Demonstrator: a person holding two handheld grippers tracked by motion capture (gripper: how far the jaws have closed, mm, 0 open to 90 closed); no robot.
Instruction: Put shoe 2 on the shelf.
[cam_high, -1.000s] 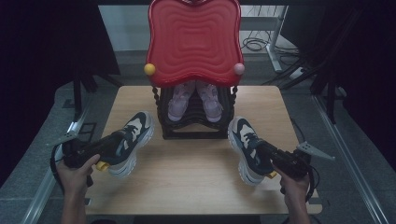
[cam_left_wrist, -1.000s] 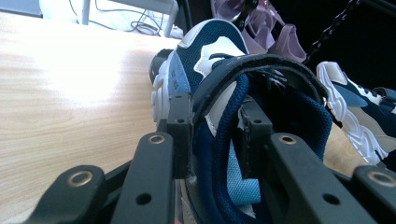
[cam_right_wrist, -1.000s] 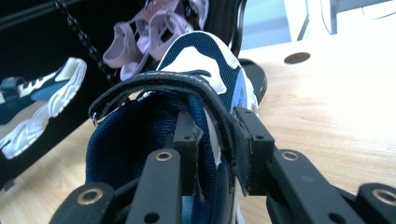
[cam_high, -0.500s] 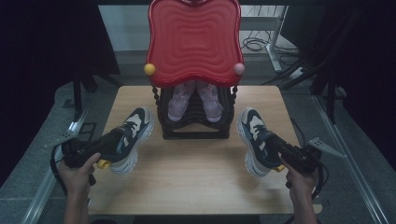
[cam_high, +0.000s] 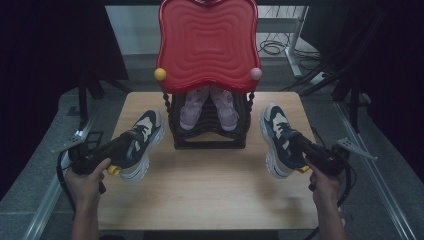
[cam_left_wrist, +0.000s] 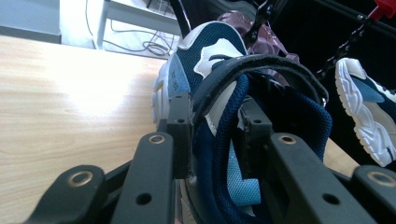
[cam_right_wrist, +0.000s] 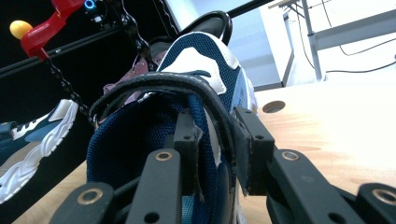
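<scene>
Two navy, white and light-blue sneakers lie on the wooden table (cam_high: 210, 190), one on each side of a black shoe rack (cam_high: 210, 142). My left gripper (cam_high: 119, 152) is shut on the heel collar of the left sneaker (cam_high: 145, 131), toe pointing toward the rack. In the left gripper view the jaws (cam_left_wrist: 215, 140) pinch the padded collar wall of that sneaker (cam_left_wrist: 210, 60). My right gripper (cam_high: 299, 149) is shut on the collar of the right sneaker (cam_high: 274, 131), toe pointing away from me. The right gripper view shows the pads (cam_right_wrist: 217, 140) clamping its collar (cam_right_wrist: 201, 65), slightly lifted.
The rack carries a red wavy top tray (cam_high: 207, 45) with a yellow knob (cam_high: 160, 74) and a pink knob (cam_high: 256, 74). A pair of pink shoes (cam_high: 207, 107) sits on a rack shelf. Cables lie on the floor behind the table.
The right gripper has carried its sneaker away from me, a little right and up, turning the toe to point away. The left gripper and its sneaker have hardly moved.
</scene>
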